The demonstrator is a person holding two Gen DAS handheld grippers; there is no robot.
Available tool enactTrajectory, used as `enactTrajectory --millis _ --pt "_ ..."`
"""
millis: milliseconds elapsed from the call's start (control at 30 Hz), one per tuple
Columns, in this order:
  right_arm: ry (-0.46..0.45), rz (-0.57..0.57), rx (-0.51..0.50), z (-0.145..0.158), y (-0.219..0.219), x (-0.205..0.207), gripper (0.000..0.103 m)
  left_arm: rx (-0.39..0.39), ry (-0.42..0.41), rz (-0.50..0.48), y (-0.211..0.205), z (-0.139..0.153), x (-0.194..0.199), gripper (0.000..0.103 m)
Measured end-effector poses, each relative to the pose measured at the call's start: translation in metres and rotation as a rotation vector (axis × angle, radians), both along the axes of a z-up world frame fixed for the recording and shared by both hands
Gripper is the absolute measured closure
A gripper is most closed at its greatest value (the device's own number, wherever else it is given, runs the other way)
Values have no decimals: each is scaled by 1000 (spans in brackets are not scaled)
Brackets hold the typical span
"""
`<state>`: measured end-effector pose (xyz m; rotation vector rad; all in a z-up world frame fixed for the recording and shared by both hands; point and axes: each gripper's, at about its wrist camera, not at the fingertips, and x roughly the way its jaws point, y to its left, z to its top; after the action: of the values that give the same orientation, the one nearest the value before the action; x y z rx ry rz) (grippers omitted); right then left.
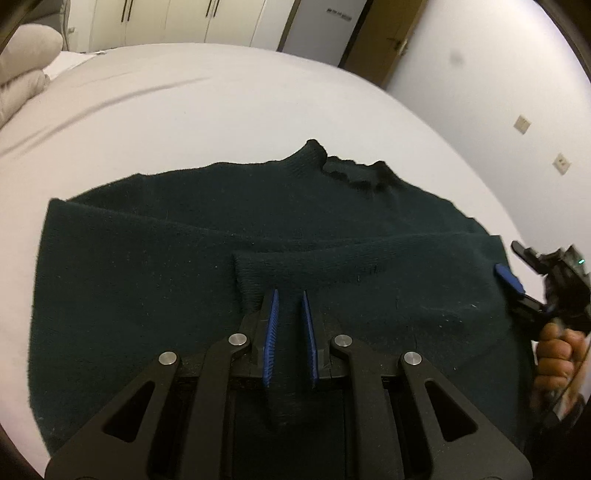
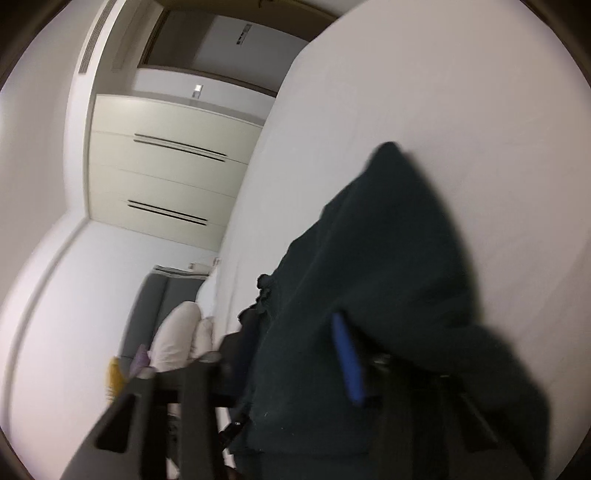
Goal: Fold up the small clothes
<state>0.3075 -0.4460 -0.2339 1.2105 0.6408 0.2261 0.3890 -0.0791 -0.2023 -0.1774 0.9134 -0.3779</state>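
Observation:
A dark green knit sweater (image 1: 184,258) lies spread on the white bed (image 1: 184,110), collar (image 1: 351,170) toward the far side and one sleeve (image 1: 351,254) folded across the body. My left gripper (image 1: 290,293) is over the near middle, shut on a pinched ridge of the sweater between its blue pads (image 1: 272,325). My right gripper (image 1: 511,264), held by a hand (image 1: 557,354), is at the sweater's right edge. In the blurred right wrist view the sweater (image 2: 388,258) bunches between the right gripper (image 2: 288,325) fingers, beside one blue pad (image 2: 347,362). Whether those pads press on it is unclear.
Pillows (image 1: 26,70) lie at the bed's far left corner. Behind the bed stand a white wardrobe (image 1: 184,18) and a brown door (image 1: 380,44). A wall with sockets (image 1: 522,123) runs along the right. White sheet stretches beyond the collar.

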Motion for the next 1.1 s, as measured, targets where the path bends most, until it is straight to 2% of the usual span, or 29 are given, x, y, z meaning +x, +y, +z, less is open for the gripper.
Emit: enactTrajectory --millis 167,233,300,367,467,533,567,600,667,733,833,900,933,1000,1100 --pt "-34 -131 -14 5 -29 -23 69 -47 -17 -1 6 -6 0 90" --pt "-36 -168 -12 16 -32 -31 57 -70 -18 4 9 -8 -8 90" --pt "-78 -120 -30 33 -16 -31 50 -82 -20 5 9 -10 -9 90" --pt "-95 -5 -42 44 16 -16 47 -101 -20 4 11 -12 -7 90" --pt "-61 92 -68 35 47 3 46 -142 -13 1 22 -12 -11 90" --pt "-9 88 -62 18 48 8 54 -169 -8 -3 27 -12 -12 90" --pt "-5 80 -41 11 42 8 67 -183 -6 -5 30 -13 -12 90" --pt "-3 67 -21 5 33 6 74 -198 -4 -10 34 -13 -12 90" --pt "-16 16 31 -2 11 -4 75 -230 2 -13 42 -14 -14 90" --pt "-17 -46 30 0 -7 -14 75 -234 4 -12 48 -11 -18 90" --pt "10 -110 -15 12 -32 -37 61 -193 -3 2 51 -3 -28 90" --pt "15 -131 -110 34 -35 -58 41 -86 -26 38 52 8 -45 89" --pt "13 -137 -160 46 -33 -68 40 -45 -37 41 53 14 -56 89" --pt "-25 -133 -251 70 -25 -94 38 -12 -62 41 56 25 -78 89" --pt "-67 -124 -404 107 1 -136 34 45 -140 73 67 51 -126 89"
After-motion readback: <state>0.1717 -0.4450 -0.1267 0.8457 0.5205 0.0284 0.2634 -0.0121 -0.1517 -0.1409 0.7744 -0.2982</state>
